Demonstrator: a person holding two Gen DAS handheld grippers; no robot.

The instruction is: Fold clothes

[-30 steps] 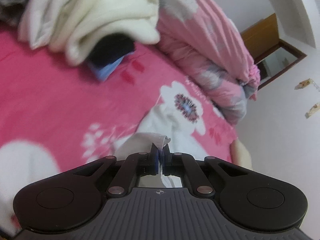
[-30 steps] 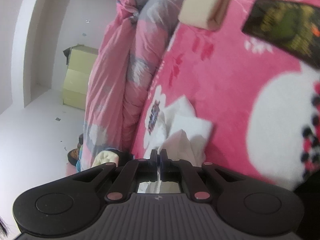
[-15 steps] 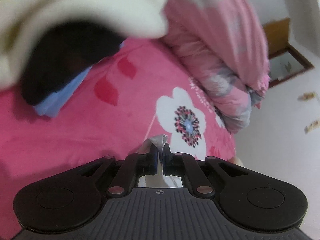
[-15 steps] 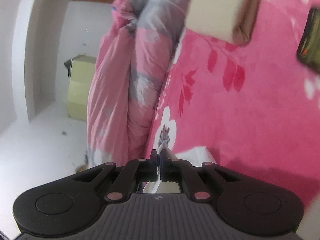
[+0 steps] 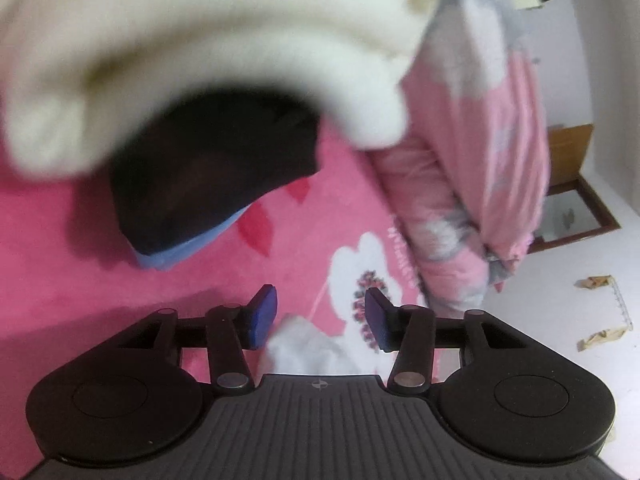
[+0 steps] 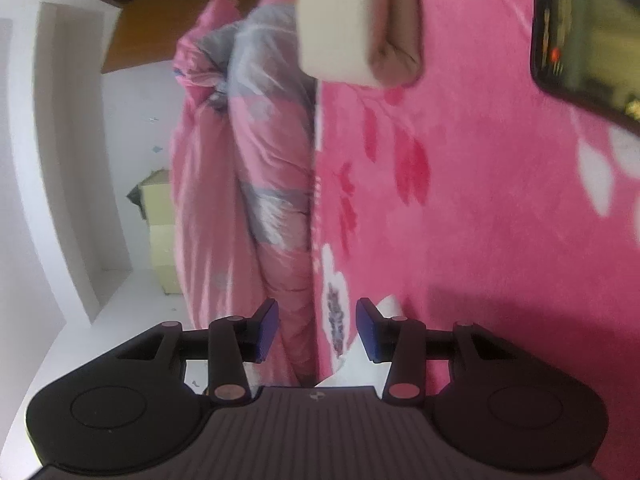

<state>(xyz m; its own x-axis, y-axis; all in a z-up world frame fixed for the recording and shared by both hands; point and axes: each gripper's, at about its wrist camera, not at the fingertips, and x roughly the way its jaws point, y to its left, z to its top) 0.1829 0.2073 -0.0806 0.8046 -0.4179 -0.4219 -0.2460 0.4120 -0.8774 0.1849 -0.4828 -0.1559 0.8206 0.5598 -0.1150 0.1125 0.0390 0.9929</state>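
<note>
A white garment (image 5: 308,346) lies on the pink flowered bedspread (image 5: 60,264), just below my left gripper (image 5: 320,316), which is open with nothing between its blue pads. In the right wrist view the same white garment (image 6: 360,368) shows as a corner under my right gripper (image 6: 318,330), also open and empty. Most of the garment is hidden behind both gripper bodies.
A pile of cream (image 5: 200,36), black (image 5: 208,184) and light blue (image 5: 188,248) clothes lies close ahead of the left gripper. A rolled pink and grey quilt (image 5: 480,184) runs along the bed edge. A beige folded item (image 6: 352,20) and a dark printed one (image 6: 592,36) lie ahead of the right gripper.
Both grippers were shut on the white garment and moved forward across the bed. Now both have opened and the garment has dropped from them onto the bedspread.
</note>
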